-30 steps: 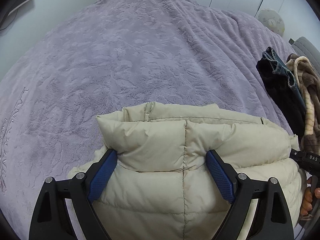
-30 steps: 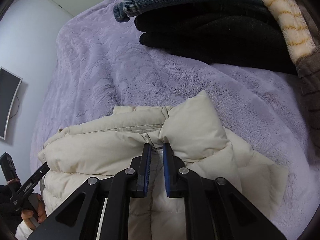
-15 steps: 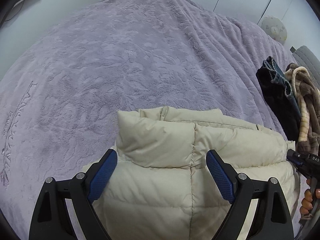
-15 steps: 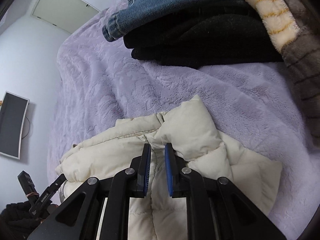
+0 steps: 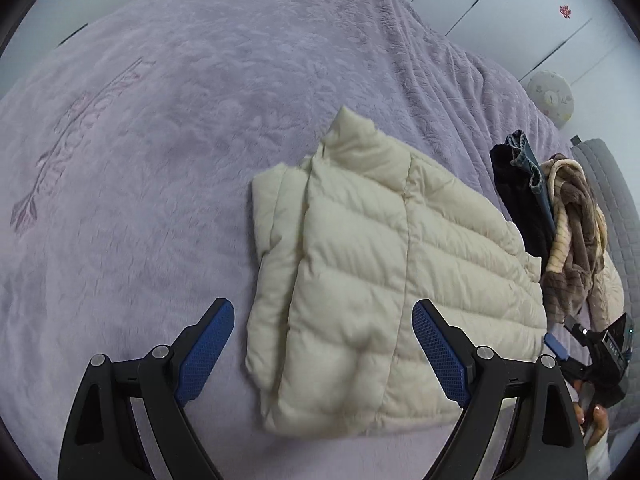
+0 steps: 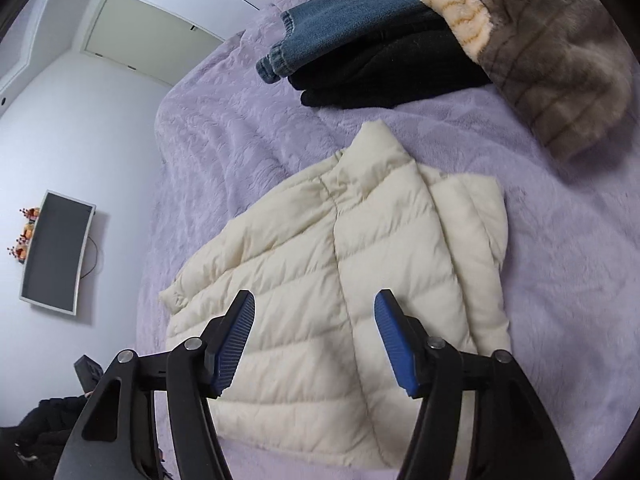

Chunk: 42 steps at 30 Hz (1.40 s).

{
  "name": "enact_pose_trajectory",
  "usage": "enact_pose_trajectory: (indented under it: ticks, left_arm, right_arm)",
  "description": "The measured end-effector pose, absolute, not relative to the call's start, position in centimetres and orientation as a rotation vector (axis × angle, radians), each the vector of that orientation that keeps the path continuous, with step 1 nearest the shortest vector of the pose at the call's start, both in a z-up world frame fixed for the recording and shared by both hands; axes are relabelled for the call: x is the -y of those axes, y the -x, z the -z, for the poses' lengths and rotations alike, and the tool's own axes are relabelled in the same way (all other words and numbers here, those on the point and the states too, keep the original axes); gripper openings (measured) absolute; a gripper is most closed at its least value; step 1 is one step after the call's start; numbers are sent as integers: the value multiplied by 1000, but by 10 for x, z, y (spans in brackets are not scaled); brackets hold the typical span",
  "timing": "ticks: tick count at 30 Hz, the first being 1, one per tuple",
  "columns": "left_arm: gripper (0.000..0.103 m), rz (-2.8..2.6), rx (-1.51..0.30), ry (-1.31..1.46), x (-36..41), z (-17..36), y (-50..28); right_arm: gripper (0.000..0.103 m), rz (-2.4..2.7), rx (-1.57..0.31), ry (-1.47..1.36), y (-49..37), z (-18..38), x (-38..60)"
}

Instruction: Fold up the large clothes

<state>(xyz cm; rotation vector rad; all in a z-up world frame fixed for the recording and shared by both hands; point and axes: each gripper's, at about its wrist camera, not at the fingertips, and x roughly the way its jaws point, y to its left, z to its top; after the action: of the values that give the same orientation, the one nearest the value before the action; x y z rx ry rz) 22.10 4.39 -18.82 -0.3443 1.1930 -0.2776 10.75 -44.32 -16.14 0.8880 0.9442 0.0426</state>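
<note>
A cream puffer jacket (image 5: 384, 280) lies folded flat on the lilac plush bedspread (image 5: 160, 160), collar pointing away from me. My left gripper (image 5: 323, 346) hovers above its near edge, open wide, nothing between the blue pads. The right wrist view shows the same jacket (image 6: 340, 300) from the other side. My right gripper (image 6: 316, 340) hangs over the jacket's lower half; its jaws are opening and no cloth is pinched between them. The right gripper's body (image 5: 600, 352) and a hand show at the left view's right edge.
A heap of other clothes lies beyond the jacket: blue jeans (image 6: 344, 24), a black garment (image 6: 392, 76) and a brown-and-cream fleece (image 6: 540, 48). White wardrobe doors (image 5: 520, 20) stand past the bed. A wall screen (image 6: 56, 252) hangs at the left.
The right gripper let go of the jacket's collar fold and spread its jaws. Both grippers pulled back and rose, so the whole folded jacket now shows lying flat.
</note>
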Motion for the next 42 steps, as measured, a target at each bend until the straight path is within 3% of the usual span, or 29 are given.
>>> enact_pose_trajectory:
  ticks: [3,6,14,24,25,26,27,29,30,32,42]
  left_arm:
    - [92,292,-1239,440,-58,201,-194]
    - [92,303,-1289,538,-65,219,-171]
    - [92,309,-1346,706,-54,265,-152]
    - [92,247,-1261,728,-37,268,-180]
    - [92,238,-1255,727,-37,268,-183]
    - [84,231,-1249,723,-36,267,-185]
    - [64,234,-1248,715,-36,265,-188]
    - [44,246,-1247,705,-35,264,-192]
    - [34,263,-1241,705,-35,263,-192]
    - [29,286,-1230,689,-34,258,-191]
    - [28,341,-1223,629,-46,235,-169]
  right_arm:
    - [69,-75,-957,-946,-79,167,431]
    - [79,-101,-975,-1023,-49,178,419]
    - [79,-55,-1005,-1237,-19,234,409]
    - [79,-48,-884,-1465,-40,271,410]
    - [78,-47,-869,-1494,-37,271,414]
    - [68,-44,-857,-1519,-40,272,416]
    - [62,-43,-849,-1538,-35,272,418]
    - [36,-50,-828,-1563,-32,273,418]
    - [31,-54,-824,-1567,-30,273,418]
    - [23,-64,-815,-1583,-29,274,414]
    - [20,-76,-842,-1594,-16,266,409]
